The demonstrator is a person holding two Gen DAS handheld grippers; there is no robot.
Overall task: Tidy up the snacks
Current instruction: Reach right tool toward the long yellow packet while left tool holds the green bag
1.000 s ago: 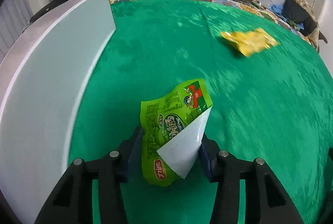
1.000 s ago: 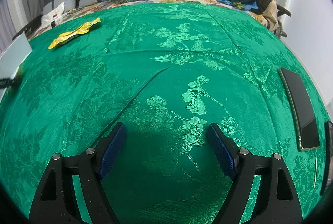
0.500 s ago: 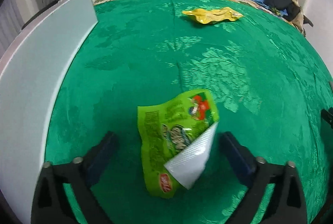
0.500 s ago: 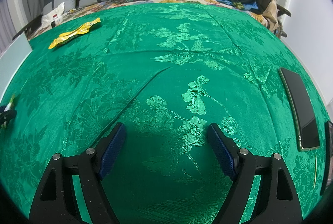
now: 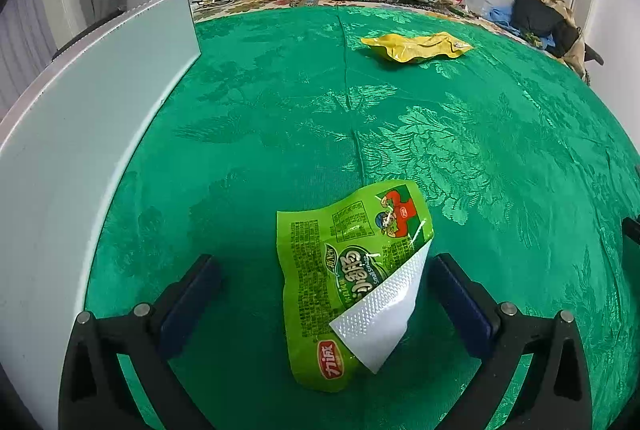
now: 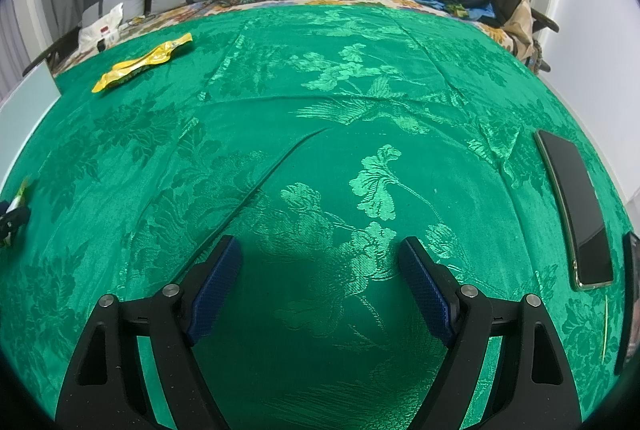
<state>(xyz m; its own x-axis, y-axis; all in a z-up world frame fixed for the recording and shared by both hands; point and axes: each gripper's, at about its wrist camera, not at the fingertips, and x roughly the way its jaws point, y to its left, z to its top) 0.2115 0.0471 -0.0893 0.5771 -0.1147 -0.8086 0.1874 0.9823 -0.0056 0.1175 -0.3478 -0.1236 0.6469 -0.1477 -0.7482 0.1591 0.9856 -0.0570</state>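
A green snack packet [image 5: 344, 282] with a folded silver corner lies flat on the green cloth, between the fingers of my open left gripper [image 5: 324, 294], which does not touch it. A yellow snack packet [image 5: 416, 47] lies farther back on the cloth; it also shows at the far left of the right wrist view [image 6: 140, 63]. My right gripper [image 6: 320, 278] is open and empty over bare cloth. The left gripper's tip and the green packet's edge show at the left border of the right wrist view [image 6: 14, 208].
A long pale grey-white panel [image 5: 80, 134] runs along the left side of the cloth. A black phone [image 6: 576, 206] lies at the right edge, a second dark object [image 6: 632, 294] beside it. Pillows, clothes and bags lie at the back.
My left gripper opened and let go of the green packet, which now lies flat on the cloth. The left gripper also turned to the right. The right gripper has not moved.
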